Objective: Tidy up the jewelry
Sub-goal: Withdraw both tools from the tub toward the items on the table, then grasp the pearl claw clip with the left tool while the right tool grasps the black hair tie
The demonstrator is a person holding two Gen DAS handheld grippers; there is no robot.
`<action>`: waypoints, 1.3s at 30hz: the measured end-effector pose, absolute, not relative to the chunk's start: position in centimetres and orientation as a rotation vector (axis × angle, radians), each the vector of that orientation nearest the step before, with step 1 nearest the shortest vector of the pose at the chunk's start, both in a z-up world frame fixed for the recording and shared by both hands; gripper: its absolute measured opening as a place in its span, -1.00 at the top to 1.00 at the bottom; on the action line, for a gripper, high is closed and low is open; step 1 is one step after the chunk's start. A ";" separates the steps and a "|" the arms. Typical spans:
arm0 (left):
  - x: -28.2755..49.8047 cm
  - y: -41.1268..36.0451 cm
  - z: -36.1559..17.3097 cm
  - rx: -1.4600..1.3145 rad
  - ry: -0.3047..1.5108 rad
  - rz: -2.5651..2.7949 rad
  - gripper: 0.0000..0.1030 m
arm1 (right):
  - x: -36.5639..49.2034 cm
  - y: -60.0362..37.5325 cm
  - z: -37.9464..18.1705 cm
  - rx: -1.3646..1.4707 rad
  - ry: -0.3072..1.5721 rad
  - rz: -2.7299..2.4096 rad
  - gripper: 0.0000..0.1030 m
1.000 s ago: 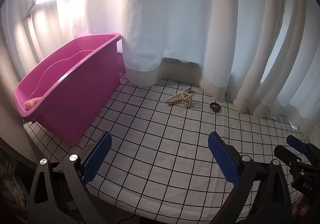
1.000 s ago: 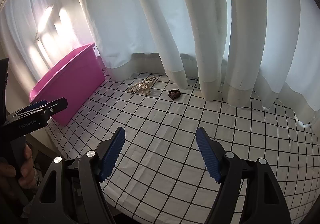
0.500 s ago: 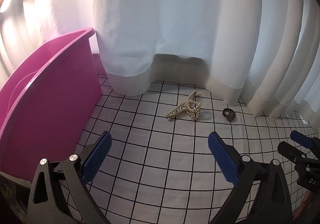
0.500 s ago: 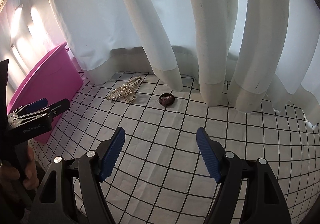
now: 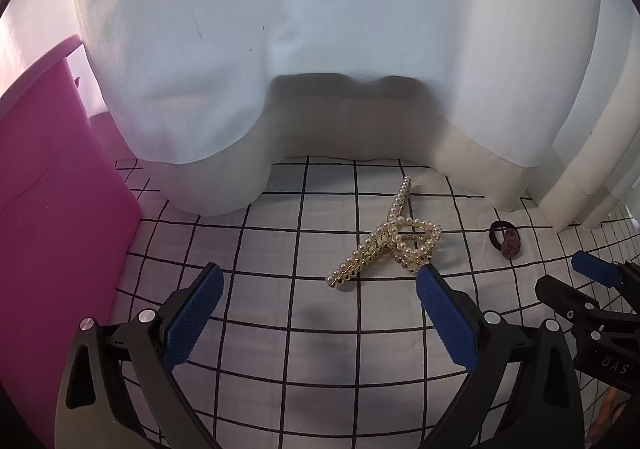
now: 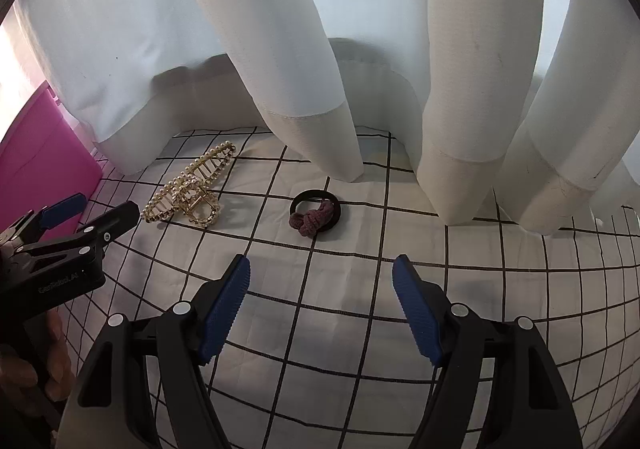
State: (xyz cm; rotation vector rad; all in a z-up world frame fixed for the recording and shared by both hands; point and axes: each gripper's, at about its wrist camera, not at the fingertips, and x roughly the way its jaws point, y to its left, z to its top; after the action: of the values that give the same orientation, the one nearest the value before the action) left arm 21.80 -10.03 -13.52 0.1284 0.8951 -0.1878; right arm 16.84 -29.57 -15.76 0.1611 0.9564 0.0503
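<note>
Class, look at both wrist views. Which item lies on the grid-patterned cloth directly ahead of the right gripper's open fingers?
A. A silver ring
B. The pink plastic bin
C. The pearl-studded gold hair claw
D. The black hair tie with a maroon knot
D: in the right wrist view the black hair tie with a maroon knot lies between and beyond the open right gripper, while the pearl-studded gold hair claw sits off to its left.

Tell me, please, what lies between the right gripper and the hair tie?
Nothing: in the right wrist view only bare checked cloth lies between the open right gripper and the hair tie.
</note>
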 end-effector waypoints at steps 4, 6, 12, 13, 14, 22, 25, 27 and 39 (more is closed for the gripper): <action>23.3 -10.5 -14.3 0.133 0.900 -0.208 -0.85 | 18.4 -29.3 -16.7 0.147 0.966 0.016 -0.37; 23.8 -10.8 -14.6 0.141 0.896 -0.220 -0.85 | 19.1 -29.2 -17.2 0.146 0.972 0.006 -0.37; 25.1 -11.3 -15.2 0.131 0.895 -0.250 -0.86 | 20.7 -28.6 -18.2 0.103 0.989 -0.028 -0.37; 25.2 -11.4 -15.3 0.127 0.895 -0.255 -0.86 | 21.1 -28.6 -18.4 0.098 0.993 -0.031 -0.37; 25.3 -11.6 -15.3 0.128 0.892 -0.257 -0.85 | 21.3 -28.6 -18.6 0.094 0.995 -0.035 -0.37; 26.2 -11.8 -16.0 0.096 0.893 -0.300 -0.85 | 22.4 -28.8 -19.3 0.084 0.990 -0.044 -0.37; 26.2 -12.0 -16.2 0.100 0.889 -0.316 -0.85 | 22.4 -28.8 -19.4 0.073 0.981 -0.048 -0.37; 26.1 -12.2 -16.3 0.107 0.885 -0.330 -0.85 | 22.6 -28.8 -19.5 0.071 0.980 -0.046 -0.37; 23.8 -12.5 -15.2 0.115 0.854 -0.408 -0.85 | 22.9 -30.0 -19.5 0.077 0.970 -0.034 -0.37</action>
State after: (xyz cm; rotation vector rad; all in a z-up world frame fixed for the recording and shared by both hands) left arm 23.76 -12.48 -15.21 0.1150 0.8539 -0.4076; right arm 22.89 -30.00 -19.53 0.0772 0.9696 -0.0342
